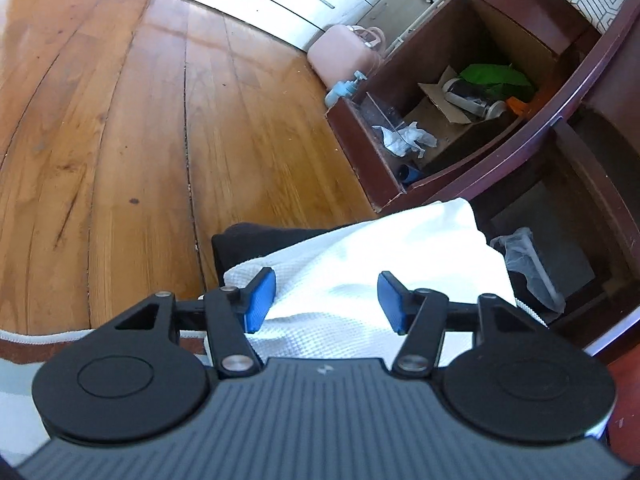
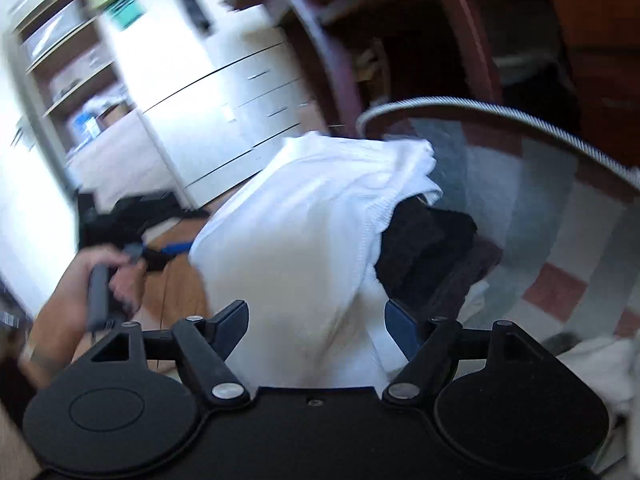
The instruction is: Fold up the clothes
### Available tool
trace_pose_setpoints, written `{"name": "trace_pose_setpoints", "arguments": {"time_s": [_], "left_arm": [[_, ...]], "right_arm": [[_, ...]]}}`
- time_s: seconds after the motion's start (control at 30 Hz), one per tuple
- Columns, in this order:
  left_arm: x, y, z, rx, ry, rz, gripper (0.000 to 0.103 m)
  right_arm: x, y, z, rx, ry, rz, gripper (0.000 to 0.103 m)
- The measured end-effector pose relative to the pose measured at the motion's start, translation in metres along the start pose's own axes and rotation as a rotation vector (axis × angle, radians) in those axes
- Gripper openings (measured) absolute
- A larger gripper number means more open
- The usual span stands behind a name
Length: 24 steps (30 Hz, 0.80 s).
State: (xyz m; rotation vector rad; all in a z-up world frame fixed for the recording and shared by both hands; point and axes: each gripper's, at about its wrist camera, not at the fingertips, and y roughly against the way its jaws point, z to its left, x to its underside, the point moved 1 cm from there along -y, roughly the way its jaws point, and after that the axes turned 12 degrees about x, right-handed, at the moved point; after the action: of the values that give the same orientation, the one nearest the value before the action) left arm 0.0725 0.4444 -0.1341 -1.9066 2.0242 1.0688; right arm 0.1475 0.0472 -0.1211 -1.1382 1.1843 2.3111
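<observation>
From my left wrist, my left gripper (image 1: 326,300) stands half open and empty, the white cloth (image 1: 360,264) lying just under and ahead of it on a dark pile (image 1: 240,240). From my right wrist, my right gripper (image 2: 316,330) gapes wide, holding nothing; the cloth runs straight ahead between its jaws, with my left hand (image 2: 100,276) off to the left.
</observation>
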Motion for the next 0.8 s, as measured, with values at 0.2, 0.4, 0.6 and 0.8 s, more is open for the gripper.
{"name": "trace_pose_setpoints", "arguments": {"time_s": [0.2, 0.4, 0.6, 0.8], "left_arm": [[-0.012, 0.036, 0.001, -0.203, 0.004, -0.176, 0.055], [-0.006, 0.005, 0.003, -0.071, 0.022, 0.056, 0.057], [0.017, -0.014, 0.001, -0.089, 0.004, -0.015, 0.058], [0.026, -0.022, -0.032, -0.154, -0.251, -0.068, 0.022]], "right_arm": [[-0.013, -0.016, 0.012, 0.057, -0.019, -0.075, 0.081], [-0.063, -0.045, -0.005, 0.072, -0.043, -0.057, 0.081], [-0.093, -0.104, -0.052, 0.097, -0.251, 0.038, 0.082], [-0.099, -0.133, -0.071, -0.056, -0.387, -0.01, 0.029]]}}
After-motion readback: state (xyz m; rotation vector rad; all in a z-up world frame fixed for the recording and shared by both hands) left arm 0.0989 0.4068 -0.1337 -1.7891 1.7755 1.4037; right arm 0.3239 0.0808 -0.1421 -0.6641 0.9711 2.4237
